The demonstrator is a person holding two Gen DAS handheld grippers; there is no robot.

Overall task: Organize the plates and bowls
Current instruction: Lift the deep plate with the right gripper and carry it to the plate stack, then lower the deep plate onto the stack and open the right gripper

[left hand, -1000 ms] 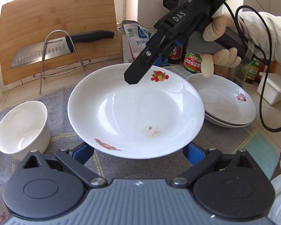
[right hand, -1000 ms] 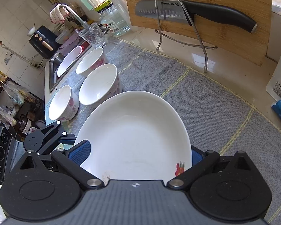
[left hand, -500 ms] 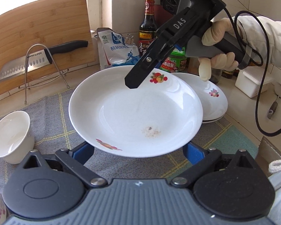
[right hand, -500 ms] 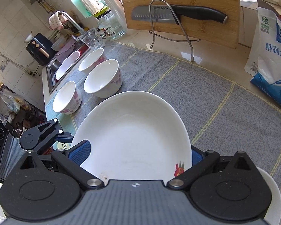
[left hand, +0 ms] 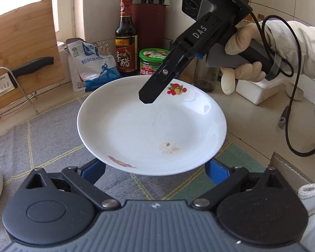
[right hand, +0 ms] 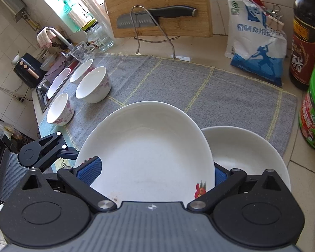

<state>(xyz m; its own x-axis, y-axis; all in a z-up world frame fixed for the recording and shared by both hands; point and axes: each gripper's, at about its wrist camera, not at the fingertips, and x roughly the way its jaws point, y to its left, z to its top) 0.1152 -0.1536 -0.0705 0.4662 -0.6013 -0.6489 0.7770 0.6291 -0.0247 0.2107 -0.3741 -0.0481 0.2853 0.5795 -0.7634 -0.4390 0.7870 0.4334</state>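
Observation:
Both grippers hold one white plate with fruit prints (left hand: pixel 151 126), also in the right wrist view (right hand: pixel 147 149), above the grey mat. My left gripper (left hand: pixel 155 171) is shut on its near rim. My right gripper (left hand: pixel 152 93) is shut on its far rim; its own view shows it (right hand: pixel 155 172) clamped on the edge. Under and right of the held plate lies a stack of white plates (right hand: pixel 245 153); the held plate partly covers it. Three white bowls (right hand: pixel 93 87) (right hand: pixel 59 109) (right hand: pixel 82 70) stand at the mat's far left.
A cutting board (right hand: pixel 157 6) with a knife (right hand: pixel 155 15) on a wire rack leans at the back. A salt bag (left hand: pixel 92 67), vinegar bottle (left hand: pixel 126 40) and green-lidded jar (left hand: pixel 153 62) stand by the wall. A white box (left hand: pixel 260 90) is at right. The sink (right hand: pixel 52 84) is far left.
Both grippers have carried the plate to the right across the mat. It now hangs over the plate stack, and the bowls have fallen away to the left.

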